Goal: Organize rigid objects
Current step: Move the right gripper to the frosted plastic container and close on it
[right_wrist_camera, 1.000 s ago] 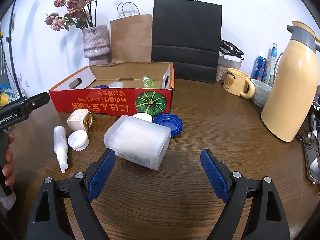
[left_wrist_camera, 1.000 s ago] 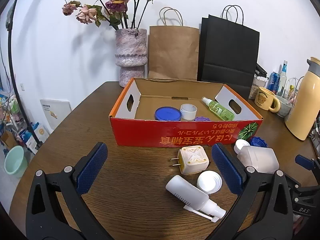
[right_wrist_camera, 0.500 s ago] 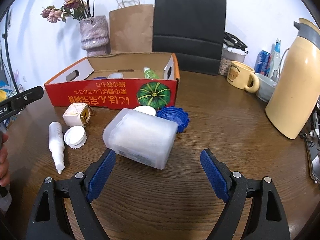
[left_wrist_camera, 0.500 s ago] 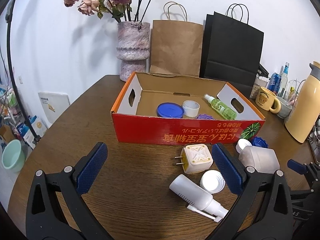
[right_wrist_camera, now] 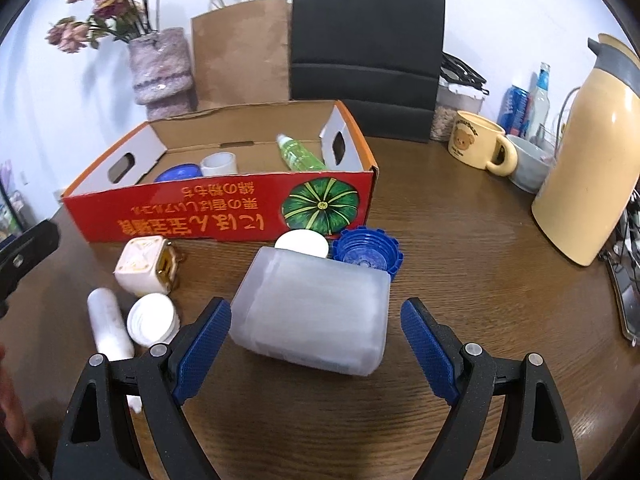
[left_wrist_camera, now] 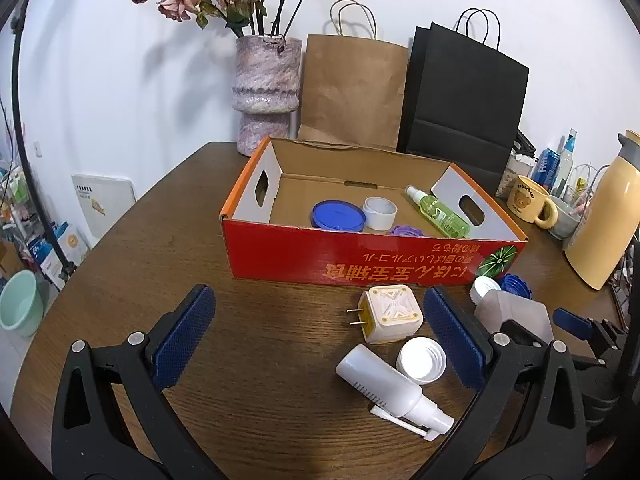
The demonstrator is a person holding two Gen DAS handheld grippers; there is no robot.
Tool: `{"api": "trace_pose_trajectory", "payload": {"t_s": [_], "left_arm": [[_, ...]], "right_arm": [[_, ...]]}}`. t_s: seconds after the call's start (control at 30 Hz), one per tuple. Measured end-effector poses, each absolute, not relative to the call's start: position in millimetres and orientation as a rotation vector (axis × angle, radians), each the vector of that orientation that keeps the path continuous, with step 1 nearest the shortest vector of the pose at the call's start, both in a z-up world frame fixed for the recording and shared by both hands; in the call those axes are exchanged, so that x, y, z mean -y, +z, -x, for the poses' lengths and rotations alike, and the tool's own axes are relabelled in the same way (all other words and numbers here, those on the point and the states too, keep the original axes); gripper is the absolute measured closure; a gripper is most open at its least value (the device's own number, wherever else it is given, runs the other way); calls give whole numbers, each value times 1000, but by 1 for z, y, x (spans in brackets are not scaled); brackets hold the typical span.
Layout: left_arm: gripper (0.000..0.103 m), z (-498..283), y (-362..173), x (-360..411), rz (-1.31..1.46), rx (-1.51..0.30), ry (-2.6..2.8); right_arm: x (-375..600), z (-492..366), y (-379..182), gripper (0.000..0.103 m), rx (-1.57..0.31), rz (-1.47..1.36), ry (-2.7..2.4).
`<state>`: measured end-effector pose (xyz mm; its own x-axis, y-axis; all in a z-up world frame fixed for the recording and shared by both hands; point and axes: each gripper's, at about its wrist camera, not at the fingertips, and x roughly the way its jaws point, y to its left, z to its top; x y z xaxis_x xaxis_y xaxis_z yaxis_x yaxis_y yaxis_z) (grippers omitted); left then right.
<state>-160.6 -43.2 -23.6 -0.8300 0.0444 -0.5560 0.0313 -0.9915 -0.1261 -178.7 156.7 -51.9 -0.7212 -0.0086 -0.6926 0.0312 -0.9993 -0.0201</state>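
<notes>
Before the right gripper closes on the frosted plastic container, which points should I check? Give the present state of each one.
1. right gripper jaws open wide: ok.
2. frosted container lies between the pads: ok.
3. Pads not pressing it yet: ok.
4. white cap and blue cap behind the container, clear of the pads: ok.
5. red box has free floor space: ok.
6. left gripper open, holding nothing: ok.

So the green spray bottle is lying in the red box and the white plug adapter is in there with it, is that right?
Not quite. The green spray bottle does lie in the red box, but the white plug adapter is outside it, on the table in front of the box. The left wrist view shows this.
</notes>
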Motion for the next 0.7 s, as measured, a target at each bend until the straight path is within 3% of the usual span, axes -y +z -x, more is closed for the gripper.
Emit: {"api": "trace_pose_trajectory", "payload": {"t_s": [0.7], "left_arm": [[0, 160, -24, 49, 929, 228, 2983]], "right_arm": [[-167, 171, -48, 12, 53, -1121, -2879]]}}
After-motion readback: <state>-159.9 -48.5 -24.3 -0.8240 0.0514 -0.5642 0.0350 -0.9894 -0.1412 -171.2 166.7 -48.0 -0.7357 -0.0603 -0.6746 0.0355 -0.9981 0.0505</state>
